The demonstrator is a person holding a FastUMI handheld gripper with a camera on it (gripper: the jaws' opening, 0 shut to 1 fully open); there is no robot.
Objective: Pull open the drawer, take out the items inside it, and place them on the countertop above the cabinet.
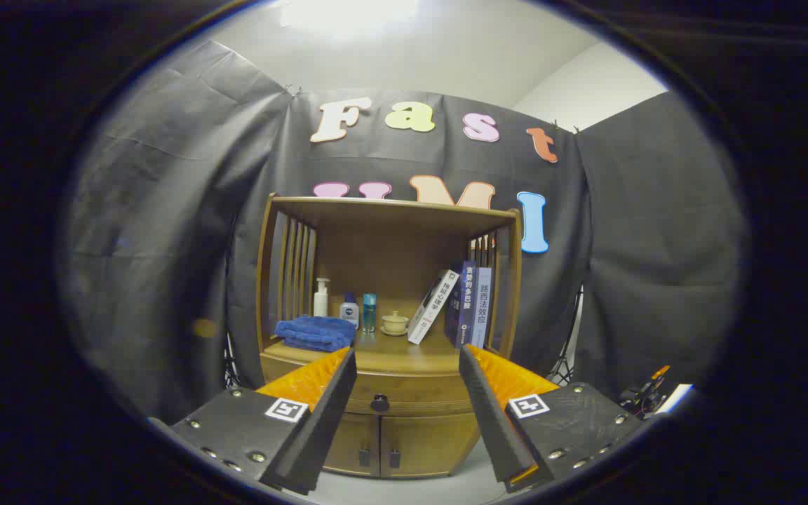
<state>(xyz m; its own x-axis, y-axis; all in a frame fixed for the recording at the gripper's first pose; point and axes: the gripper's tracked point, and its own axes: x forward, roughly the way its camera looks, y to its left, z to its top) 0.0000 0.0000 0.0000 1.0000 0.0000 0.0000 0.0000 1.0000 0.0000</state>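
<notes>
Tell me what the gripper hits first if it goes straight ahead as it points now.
Most likely the cabinet's closed drawer front, around its dark knob, which sits between the open jaws of the gripper and still beyond them. Depth is hard to judge.

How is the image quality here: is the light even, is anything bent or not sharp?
Gripper view: a bright ceiling light glares above the booth; the wooden cabinet is evenly lit and sharp, down to its drawer knob; fisheye bows the cabinet's posts outward; the open gripper, close to the lens, looks slightly soft.

Cloth-walled recording booth with wooden cabinet (pixel 390 393)
</notes>
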